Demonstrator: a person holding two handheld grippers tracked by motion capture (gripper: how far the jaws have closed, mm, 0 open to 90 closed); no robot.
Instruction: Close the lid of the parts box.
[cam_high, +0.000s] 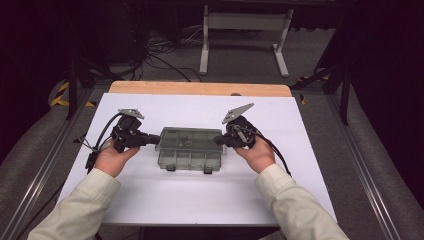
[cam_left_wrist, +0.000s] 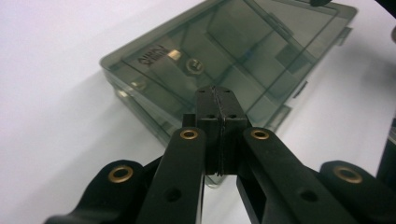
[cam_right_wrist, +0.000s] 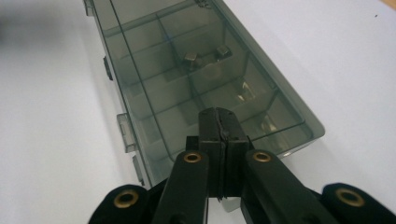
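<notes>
A smoky see-through compartment box (cam_high: 190, 148) lies with its lid down in the middle of the white sheet, two latches (cam_high: 170, 168) on its near side. Small metal parts (cam_right_wrist: 191, 59) sit in some compartments. My left gripper (cam_high: 153, 140) points at the box's left end, jaws shut with nothing between them; in the left gripper view its tips (cam_left_wrist: 218, 93) hang over the box (cam_left_wrist: 261, 51) at that end. My right gripper (cam_high: 219, 140) points at the right end, also shut and empty, its tips (cam_right_wrist: 217, 114) over the near corner of the box (cam_right_wrist: 154, 65). I cannot tell whether either tip touches the box.
The white sheet (cam_high: 200, 200) covers the table, and a wooden edge (cam_high: 200, 88) shows at the far side. Metal rails (cam_high: 45, 165) run along both sides. On the floor beyond are a white table frame (cam_high: 245, 30) and loose cables (cam_high: 160, 55).
</notes>
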